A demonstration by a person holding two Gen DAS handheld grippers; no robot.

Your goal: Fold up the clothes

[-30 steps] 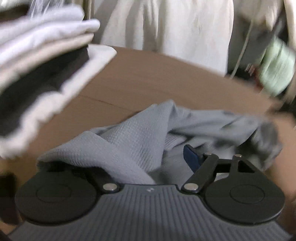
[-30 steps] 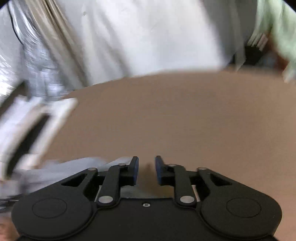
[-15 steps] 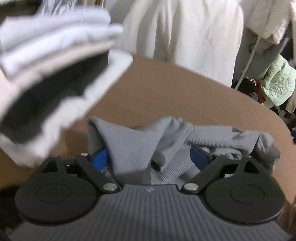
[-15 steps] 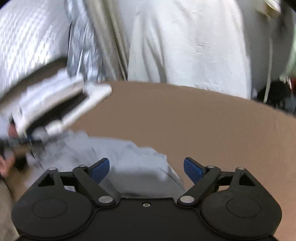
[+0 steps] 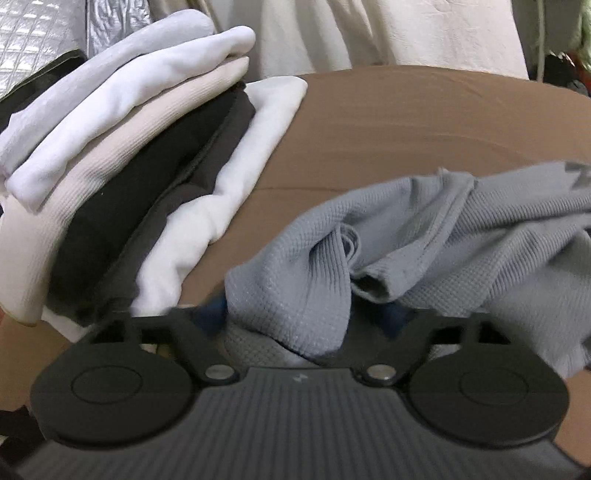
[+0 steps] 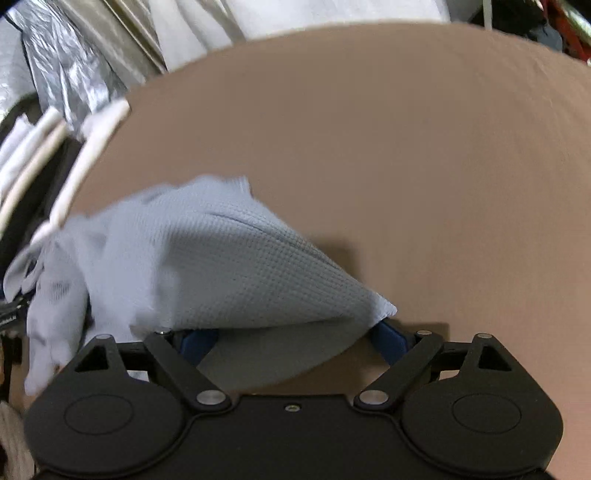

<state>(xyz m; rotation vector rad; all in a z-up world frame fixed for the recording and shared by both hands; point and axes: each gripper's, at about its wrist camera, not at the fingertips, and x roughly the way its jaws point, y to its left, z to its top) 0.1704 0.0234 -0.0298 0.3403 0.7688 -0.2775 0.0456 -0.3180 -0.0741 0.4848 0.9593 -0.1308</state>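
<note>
A: Left hand-held gripper first. Jaws spread wide, blue pads at about 9 and 3 o'clock of a bunched fold of the grey waffle-knit garment. Draped over and between the pads, but nothing pinched. Likely set astride that fold to close on it next.

B: Same on the right hand-held gripper. Jaws wide apart, a corner of the grey waffle-knit garment lying across the gap, pointing toward 3 o'clock. Loose, not clamped, as far as visible.

A: And the garment itself?

B: Crumpled on the brown counter, heaped toward 9 o'clock in the right wrist view, low centre to 3 o'clock in the left one. Not yet flattened. Judged early for this piece: 2 grips on separate edges needed before any spreading.

A: Stack of folded clothes at 10 o'clock in the left view. White, beige, black, dark grey, white again, roughly 6 layers. Probably kept just beside the garment to leave the middle of the counter free for folding.

B: Any containers?

A: None in either view. No basket, no bin. Only pale hanging fabric at 12 o'clock behind the counter, and silver quilted sheeting at 11 o'clock.

B: Risk worth noting: thick bunched folds, so easy to catch 2 layers instead of 1 edge.
</note>
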